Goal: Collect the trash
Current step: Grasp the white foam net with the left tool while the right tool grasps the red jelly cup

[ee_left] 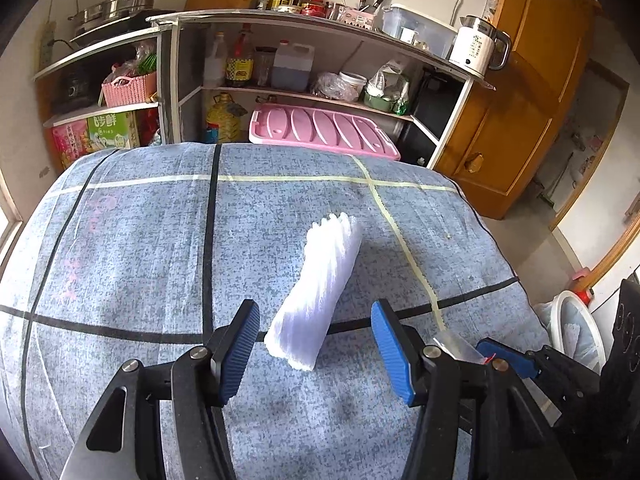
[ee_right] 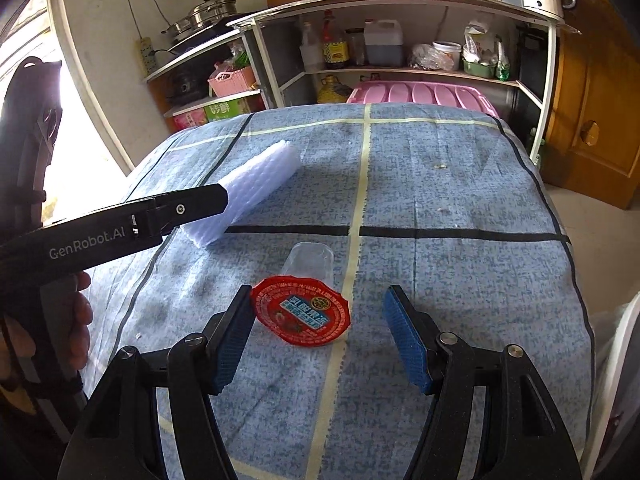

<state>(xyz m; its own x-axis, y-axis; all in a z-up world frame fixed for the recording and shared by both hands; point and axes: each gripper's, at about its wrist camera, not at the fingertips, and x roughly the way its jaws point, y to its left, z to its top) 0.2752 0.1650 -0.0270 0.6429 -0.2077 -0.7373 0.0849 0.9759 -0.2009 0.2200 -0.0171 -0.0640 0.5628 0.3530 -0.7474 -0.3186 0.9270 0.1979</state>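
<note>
Your left gripper (ee_left: 316, 348) stands spread, its blue pads (ee_left: 239, 354) on either side of the near end of the white foam sleeve (ee_left: 316, 280) without pressing on it. That sleeve lies flat on the blue cloth-covered table (ee_left: 120, 260), running away from you and a little to the right, its scalloped far end close to a pale tape line.

Your right gripper (ee_right: 316, 336) is spread too, with nothing pinched. The clear plastic cup (ee_right: 308, 264) lies on its side between its fingers, its red foil lid (ee_right: 302, 310) facing you (the print on it is too small to read). The lid sits nearer the left finger (ee_right: 234, 340); whether it touches that pad I cannot tell. The cup lies just left of the pale tape stripe that runs up the cloth.

In the right wrist view your left hand (ee_right: 76, 320) holds its gripper's handle at the left edge.

Past the table stands a shelf unit (ee_left: 280, 92) with bottles, a pink basket (ee_left: 130, 88) and a white kettle (ee_left: 476, 46) on top.
</note>
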